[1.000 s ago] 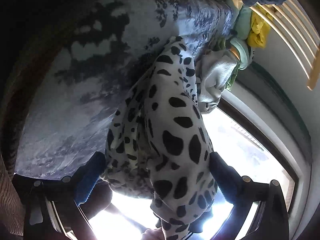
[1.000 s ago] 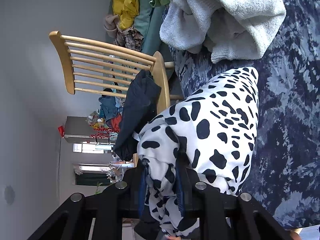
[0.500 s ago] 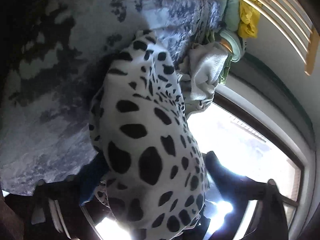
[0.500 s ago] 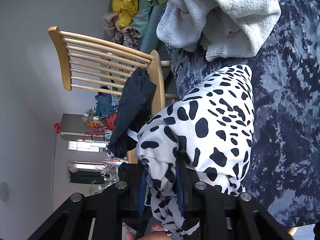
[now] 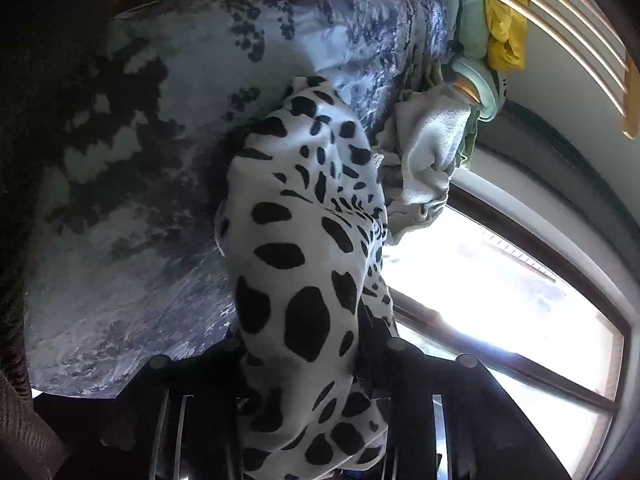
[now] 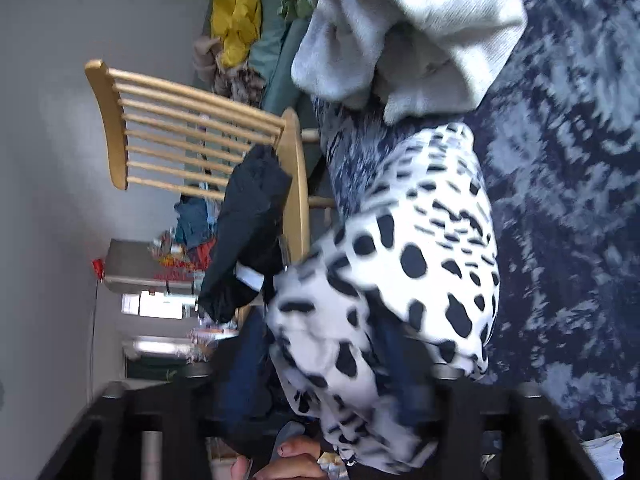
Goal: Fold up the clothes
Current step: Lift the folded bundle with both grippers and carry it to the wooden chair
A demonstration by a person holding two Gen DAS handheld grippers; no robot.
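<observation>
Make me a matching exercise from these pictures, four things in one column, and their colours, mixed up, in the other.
Things:
1. garment held by the grippers
2. chair
3. crumpled cloth beyond the chair
4. sweater lying beside the held garment

Colours:
A. yellow
B. pale grey
C. white with black spots
D. light wood

Pairs: 1-C, 2-D, 3-A, 4-B

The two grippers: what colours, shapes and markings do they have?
Left gripper: black, blocky frame with round grey bolt heads and pale metal rods below. Right gripper: the same black frame and grey bolt heads, with dark blue pads on the jaws. Bare fingers show below it; no sleeve, cable or marking is visible.
</observation>
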